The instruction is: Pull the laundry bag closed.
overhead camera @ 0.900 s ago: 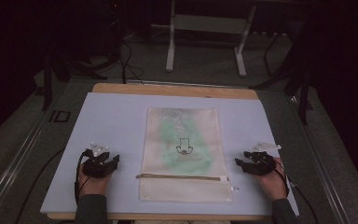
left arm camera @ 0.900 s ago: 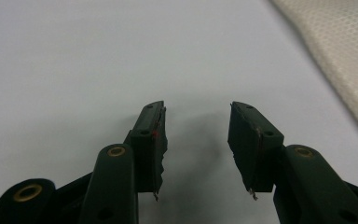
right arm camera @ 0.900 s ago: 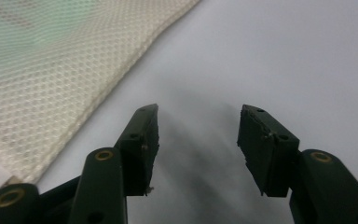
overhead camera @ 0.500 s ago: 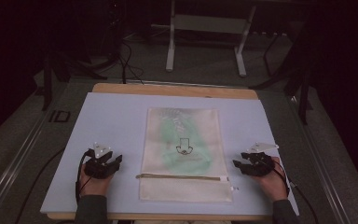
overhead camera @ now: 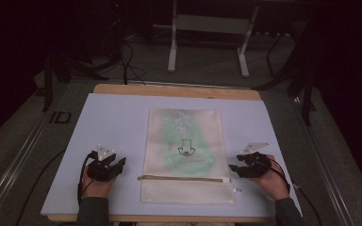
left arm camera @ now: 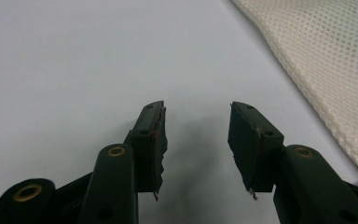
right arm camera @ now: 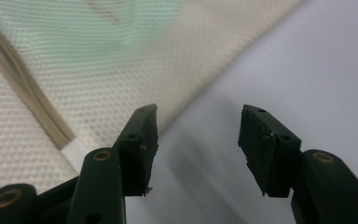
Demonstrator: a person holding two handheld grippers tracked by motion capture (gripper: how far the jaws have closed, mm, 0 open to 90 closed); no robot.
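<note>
Open-weave cream mesh pouch (overhead camera: 184, 155), matt pale table (overhead camera: 118, 127) cover, wood edge, matt black plastic fingers (left arm camera: 151, 140) with brass rivets.

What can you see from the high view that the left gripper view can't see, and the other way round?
High view alone: the whole mesh bag with its zipper, a green item inside, both hands, and the right gripper by the bag's edge.

Left gripper view alone: the open gap between the left gripper jaws up close, and the bag's mesh weave.

Both: the pale table cover, the bag and the left gripper.
</note>
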